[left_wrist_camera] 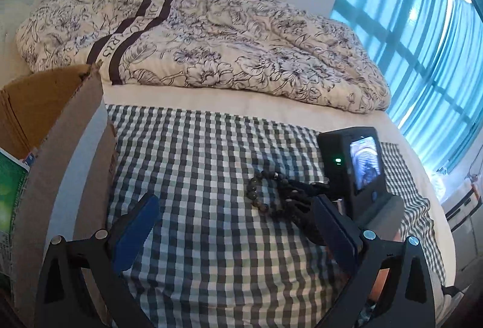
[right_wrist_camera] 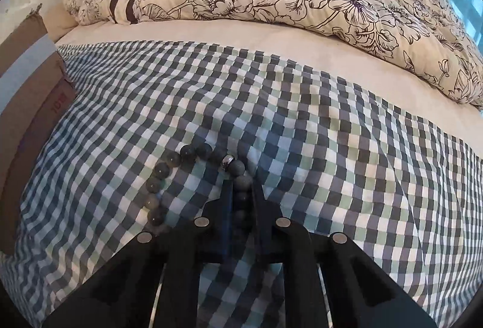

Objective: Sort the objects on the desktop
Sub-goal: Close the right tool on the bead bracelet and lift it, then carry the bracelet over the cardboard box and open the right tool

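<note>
The left gripper [left_wrist_camera: 232, 225] hovers low in the frame with its blue-padded fingers [left_wrist_camera: 137, 225] spread wide and nothing between them. The right gripper [right_wrist_camera: 241, 192], bottom centre of its own view, has its jaws drawn close together, pinching a bead bracelet [right_wrist_camera: 187, 177].

Grey-green bead bracelet [right_wrist_camera: 193, 177] with silver bead, seemingly flat on checked cloth [right_wrist_camera: 332, 162]

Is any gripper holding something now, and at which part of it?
The right gripper is shut on the bead bracelet, pinching the beads on its right side, just below the silver bead. The left gripper is open and holds nothing.
</note>
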Tool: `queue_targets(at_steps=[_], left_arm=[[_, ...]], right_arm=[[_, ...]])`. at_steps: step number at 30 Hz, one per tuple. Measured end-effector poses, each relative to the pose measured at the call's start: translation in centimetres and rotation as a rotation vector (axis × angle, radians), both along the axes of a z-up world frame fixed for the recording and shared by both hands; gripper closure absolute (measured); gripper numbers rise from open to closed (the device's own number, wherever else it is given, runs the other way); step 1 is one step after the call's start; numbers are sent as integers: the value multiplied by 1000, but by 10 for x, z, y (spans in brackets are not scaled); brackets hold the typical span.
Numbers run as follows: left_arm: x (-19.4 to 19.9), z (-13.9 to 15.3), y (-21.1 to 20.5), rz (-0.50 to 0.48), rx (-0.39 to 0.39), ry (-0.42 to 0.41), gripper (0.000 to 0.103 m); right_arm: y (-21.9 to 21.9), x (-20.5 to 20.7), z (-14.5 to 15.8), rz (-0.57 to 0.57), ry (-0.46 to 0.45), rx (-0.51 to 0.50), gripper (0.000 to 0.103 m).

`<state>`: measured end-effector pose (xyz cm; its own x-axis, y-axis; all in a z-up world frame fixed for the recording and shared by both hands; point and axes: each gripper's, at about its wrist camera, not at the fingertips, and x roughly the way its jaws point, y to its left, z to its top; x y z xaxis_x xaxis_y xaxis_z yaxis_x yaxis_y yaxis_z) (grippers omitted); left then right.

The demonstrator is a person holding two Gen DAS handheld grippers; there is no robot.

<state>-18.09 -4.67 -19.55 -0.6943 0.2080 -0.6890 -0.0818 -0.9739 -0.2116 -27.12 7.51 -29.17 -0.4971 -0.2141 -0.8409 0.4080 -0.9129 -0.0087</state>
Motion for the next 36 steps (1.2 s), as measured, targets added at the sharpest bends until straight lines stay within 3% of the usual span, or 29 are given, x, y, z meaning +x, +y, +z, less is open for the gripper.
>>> queue_targets(at_steps=[6,12,21,30,36], left_arm=[[4,9,-1,11,-11,8,0],[18,37,1,23,-18,47,0],[65,105,-8,47,-49,170,0],[110,157,-58,130,-90,239,0],[142,183,-115,231,-120,279,0]], right_arm=[[13,13,20,-13,30,-68,92],[26,34,74,-3,105,-162,92],[30,80,163,30,248,-242,92],[-15,124,230,141,364,-268,92],[-67,154,264,231,414,-293,92]])
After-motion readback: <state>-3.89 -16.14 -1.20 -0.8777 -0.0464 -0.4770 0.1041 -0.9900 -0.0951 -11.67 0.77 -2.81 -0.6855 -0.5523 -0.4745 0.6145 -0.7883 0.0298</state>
